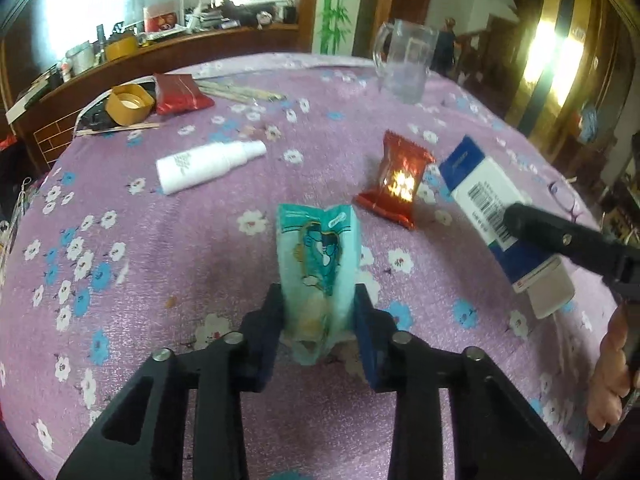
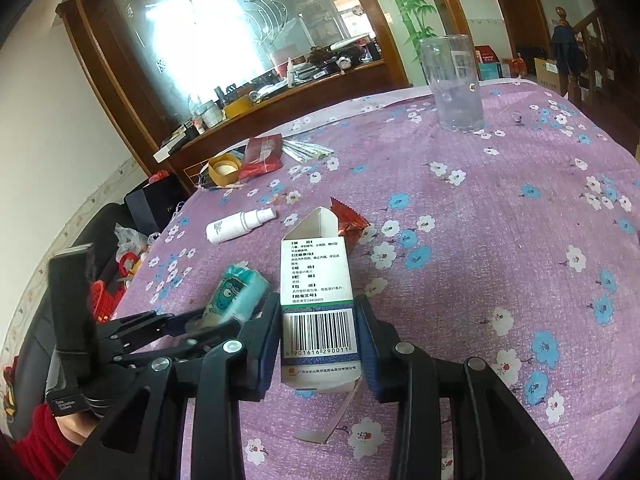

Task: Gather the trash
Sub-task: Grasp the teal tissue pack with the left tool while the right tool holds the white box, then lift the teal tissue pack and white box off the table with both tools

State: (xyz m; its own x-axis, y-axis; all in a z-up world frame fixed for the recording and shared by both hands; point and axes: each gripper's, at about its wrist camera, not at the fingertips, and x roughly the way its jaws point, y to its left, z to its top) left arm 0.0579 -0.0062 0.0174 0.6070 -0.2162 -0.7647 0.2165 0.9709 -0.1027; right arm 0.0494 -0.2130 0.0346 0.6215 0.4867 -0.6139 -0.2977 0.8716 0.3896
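Fingers pinch trash on both sides.
Left gripper [image 1: 318,316] squeezes the teal packet [image 1: 316,264]; right gripper [image 2: 318,340] clamps the medicine box [image 2: 318,300], red wrapper [image 1: 396,184] just behind it.

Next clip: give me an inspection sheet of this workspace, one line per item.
Surface: table under a purple flowered cloth.
Job's things: teal packet and box in the grippers; red wrapper lying loose beside the box.
Clutter: white bottle, glass mug, tape roll, red pouch, sticks.
Grippers: left gripper shut on the packet; right gripper shut on the box.
Cables: nothing seen.
Surroundings: mirror, crowded shelf.
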